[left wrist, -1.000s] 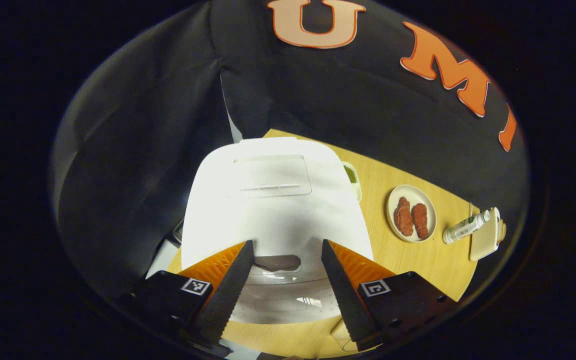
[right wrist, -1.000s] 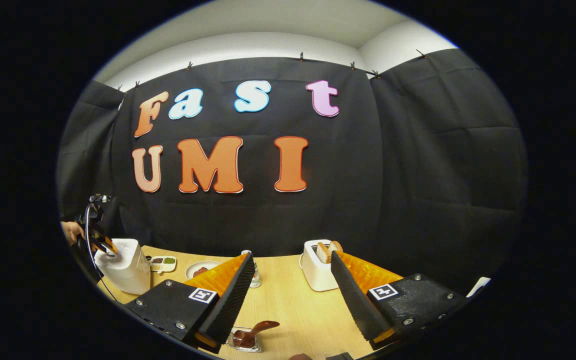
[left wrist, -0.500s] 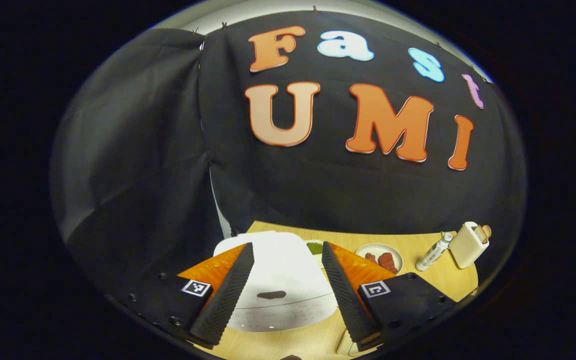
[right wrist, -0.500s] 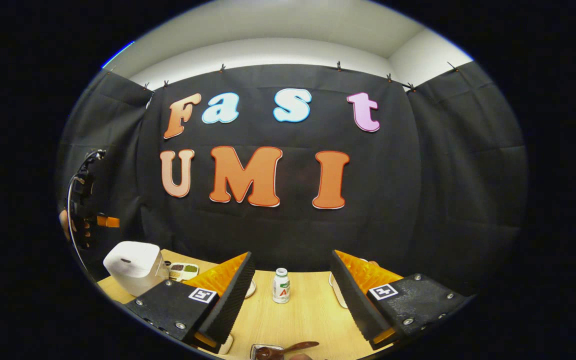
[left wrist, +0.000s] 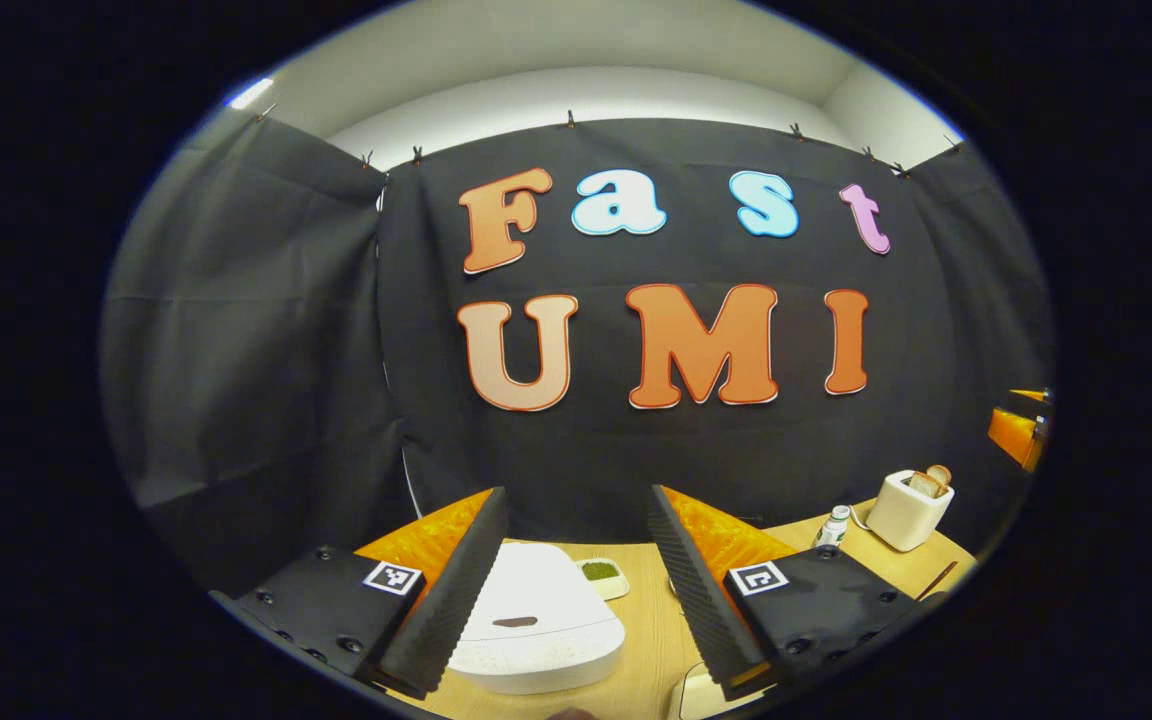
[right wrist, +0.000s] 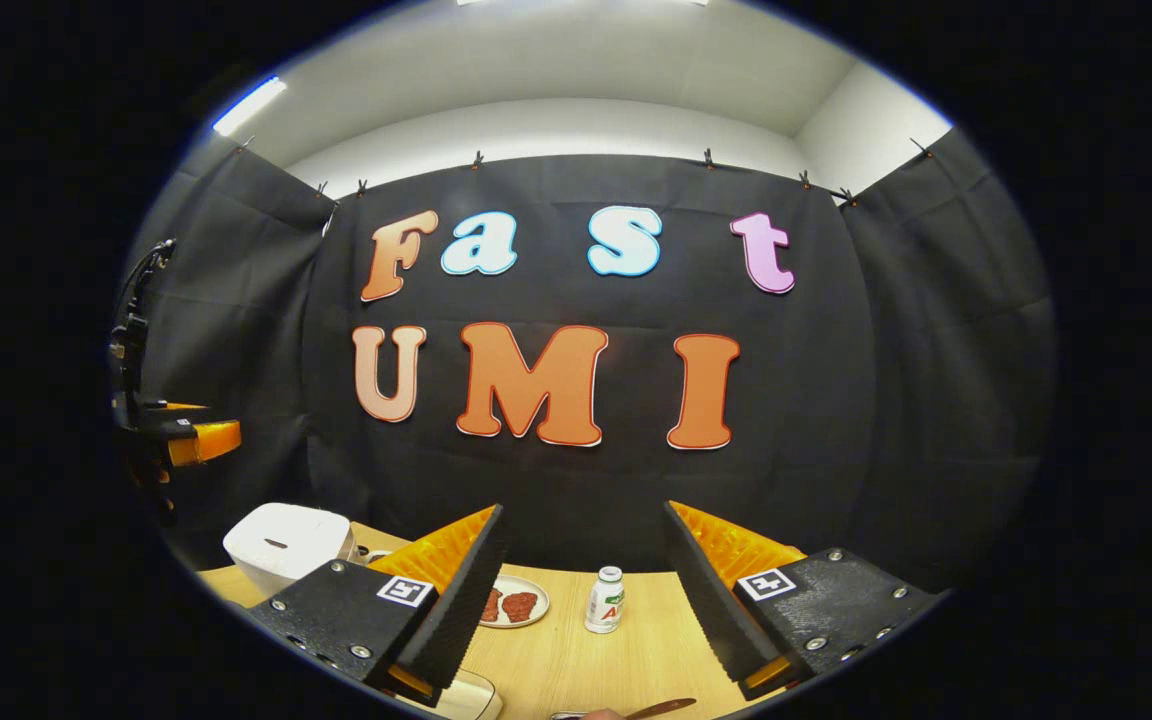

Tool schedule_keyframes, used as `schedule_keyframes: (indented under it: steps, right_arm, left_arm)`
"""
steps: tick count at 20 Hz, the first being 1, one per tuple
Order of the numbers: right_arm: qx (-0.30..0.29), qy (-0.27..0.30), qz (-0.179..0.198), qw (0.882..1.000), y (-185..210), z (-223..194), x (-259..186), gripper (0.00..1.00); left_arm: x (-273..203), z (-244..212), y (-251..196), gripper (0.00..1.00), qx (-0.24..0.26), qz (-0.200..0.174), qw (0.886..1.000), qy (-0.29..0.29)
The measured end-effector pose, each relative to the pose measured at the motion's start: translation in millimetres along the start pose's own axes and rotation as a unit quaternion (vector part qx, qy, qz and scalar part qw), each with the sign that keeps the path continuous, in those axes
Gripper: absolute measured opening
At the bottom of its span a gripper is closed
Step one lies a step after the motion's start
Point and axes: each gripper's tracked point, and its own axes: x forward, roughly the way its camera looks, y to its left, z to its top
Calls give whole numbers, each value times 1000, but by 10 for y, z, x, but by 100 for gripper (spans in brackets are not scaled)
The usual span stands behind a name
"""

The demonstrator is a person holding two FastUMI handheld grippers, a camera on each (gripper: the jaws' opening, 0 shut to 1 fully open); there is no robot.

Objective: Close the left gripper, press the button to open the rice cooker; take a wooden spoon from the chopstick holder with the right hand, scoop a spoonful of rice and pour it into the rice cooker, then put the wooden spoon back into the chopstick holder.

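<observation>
Both grippers, left gripper (left wrist: pixel 576 590) and right gripper (right wrist: pixel 584 595), hang spread and empty; the rigid rice cooker (left wrist: pixel 536 620) sits at six o'clock on the table (left wrist: pixel 651 640), lid down, its small button likely needing a firm press.

Dim booth lit from a bright white ceiling strip light (right wrist: pixel 248 104); sharp centres; strong fisheye bending at edges.
</observation>
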Motion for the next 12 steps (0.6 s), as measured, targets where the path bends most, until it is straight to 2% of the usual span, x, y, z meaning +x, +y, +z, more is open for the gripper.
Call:
schedule_keyframes:
  steps: [1,2,3,6,11,12]
  right_arm:
    - [3,4,3,1000,20,-26,3,95]
    - [6,5,4,1000,26,-35,8,100]
    - [8,4,6,1000,37,-24,3,95]
    - [9,-8,8,1000,45,25,28,95]
    - [9,-15,13,1000,87,12,69,100]
    - [12,-14,16,1000,111,-8,76,95]
  left_arm:
    - [-36,-3,-52,97,6,-4,1000,-7]
    - [-52,11,-83,97,11,-7,1000,-11]
    - [-68,20,-103,97,18,-7,1000,-15]
    - [-81,60,-194,98,23,-14,999,-26]
    - [-122,150,-336,97,14,-21,999,-45]
    - [-140,154,-381,97,13,-24,999,-46]
